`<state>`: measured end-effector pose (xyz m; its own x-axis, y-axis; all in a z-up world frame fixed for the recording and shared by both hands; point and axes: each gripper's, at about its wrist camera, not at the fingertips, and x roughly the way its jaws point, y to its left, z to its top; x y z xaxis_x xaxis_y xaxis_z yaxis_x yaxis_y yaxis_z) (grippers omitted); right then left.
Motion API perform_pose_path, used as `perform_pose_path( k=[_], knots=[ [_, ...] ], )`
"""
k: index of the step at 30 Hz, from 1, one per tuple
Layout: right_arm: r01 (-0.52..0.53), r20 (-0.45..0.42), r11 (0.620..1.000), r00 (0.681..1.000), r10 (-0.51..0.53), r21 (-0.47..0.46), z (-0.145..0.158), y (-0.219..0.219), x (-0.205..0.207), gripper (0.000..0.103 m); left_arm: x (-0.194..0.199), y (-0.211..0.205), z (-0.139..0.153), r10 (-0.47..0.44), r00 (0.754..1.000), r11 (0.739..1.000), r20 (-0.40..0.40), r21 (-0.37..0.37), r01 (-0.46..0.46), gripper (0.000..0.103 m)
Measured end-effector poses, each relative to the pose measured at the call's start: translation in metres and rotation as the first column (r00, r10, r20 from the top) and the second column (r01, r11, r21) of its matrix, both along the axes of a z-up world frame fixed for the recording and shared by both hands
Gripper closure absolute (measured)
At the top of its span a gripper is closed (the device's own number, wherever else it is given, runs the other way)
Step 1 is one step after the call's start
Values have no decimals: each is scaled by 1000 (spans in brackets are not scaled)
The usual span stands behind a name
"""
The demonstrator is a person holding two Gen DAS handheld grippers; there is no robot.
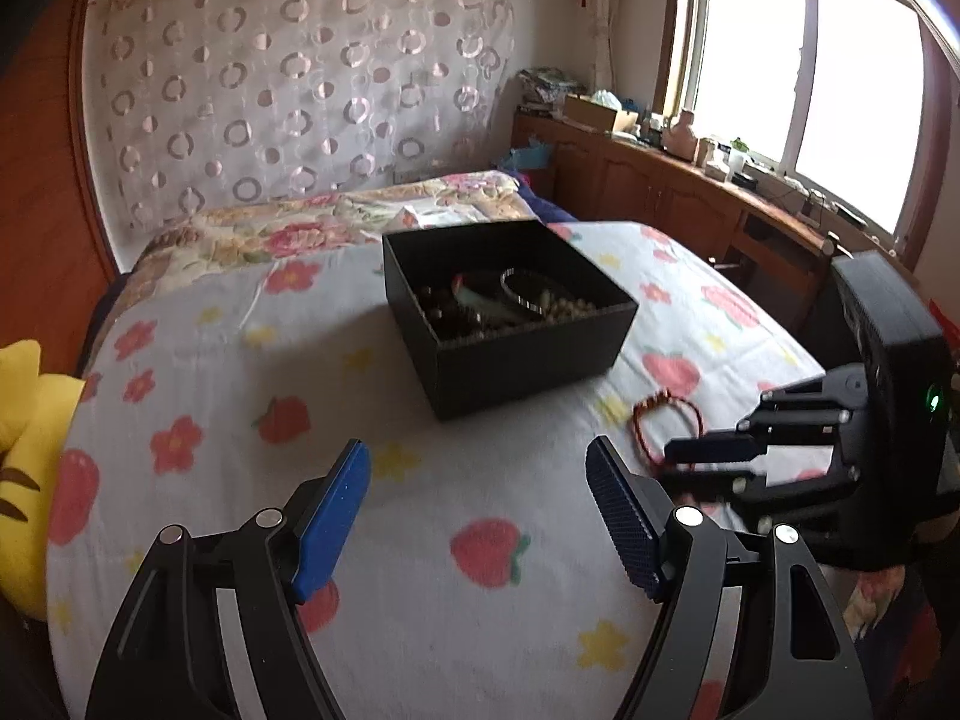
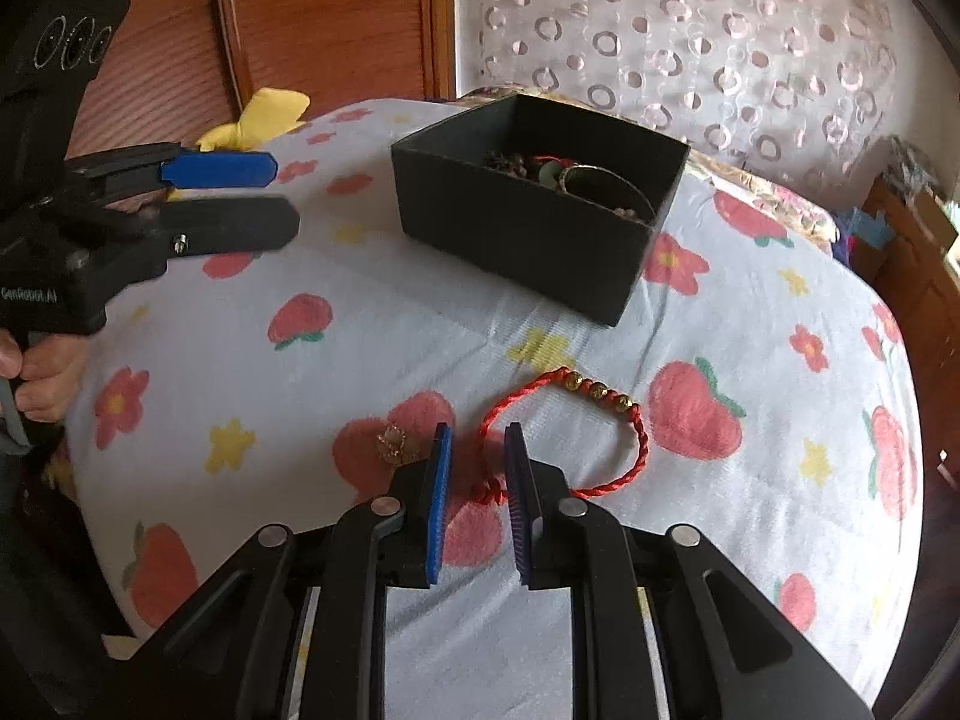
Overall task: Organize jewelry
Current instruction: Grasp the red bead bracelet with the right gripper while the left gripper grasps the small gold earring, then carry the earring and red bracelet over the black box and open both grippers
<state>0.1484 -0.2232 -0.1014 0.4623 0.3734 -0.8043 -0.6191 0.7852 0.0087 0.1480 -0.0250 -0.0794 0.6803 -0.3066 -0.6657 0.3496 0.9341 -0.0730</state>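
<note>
A black open box [image 1: 510,324] [image 2: 528,222] holding several bracelets and beads stands on the bed. A red cord bracelet with gold beads [image 2: 576,426] [image 1: 666,420] lies on the sheet in front of it. My right gripper [image 2: 478,438] is partly open, its tips straddling the bracelet's left side, jaws not closed on it. A small gold-brown trinket [image 2: 393,443] lies just left of its left finger. My left gripper [image 1: 478,462] is wide open and empty above the sheet, left of the bracelet; it also shows in the right wrist view [image 2: 264,192].
The bed is covered by a white sheet [image 1: 420,540] with strawberries and flowers. A yellow plush toy [image 1: 24,432] lies at the left edge. A wooden sideboard [image 1: 660,180] with clutter stands under the window, a wooden door [image 2: 300,18] behind.
</note>
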Motion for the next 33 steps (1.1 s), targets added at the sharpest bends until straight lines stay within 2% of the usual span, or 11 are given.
perform_pose_path(
  k=[3,9,16,18,23,26,27,28,33],
  knots=[
    [12,11,1000,1000,-12,-10,2,-3,-2,100,-4,-3,-6,-11,1000,1000,-16,-5,10,32],
    [62,60,995,996,-66,75,26,-29,-9,100,-11,-25,-17,-67,997,998,-49,-4,67,32],
    [83,98,986,990,-97,143,52,-52,-19,100,-17,-64,-29,-140,987,989,-77,47,144,32],
    [86,98,985,990,-102,153,53,-56,-20,100,-20,-74,-30,-164,983,983,-77,65,169,37],
    [98,90,981,989,-114,168,50,-59,-19,100,-18,-88,-34,-194,976,974,-97,98,204,66],
    [101,87,979,989,-118,176,49,-60,-18,100,-13,-91,-38,-193,975,974,-110,103,204,79],
    [101,87,979,989,-118,176,48,-61,-18,100,-13,-92,-38,-189,976,974,-105,109,200,80],
    [100,86,979,989,-117,178,48,-61,-18,100,-13,-91,-38,-192,976,973,-107,108,203,87],
    [99,88,979,989,-116,180,48,-61,-17,100,-13,-87,-33,-200,976,975,-91,84,207,90]
  ],
)
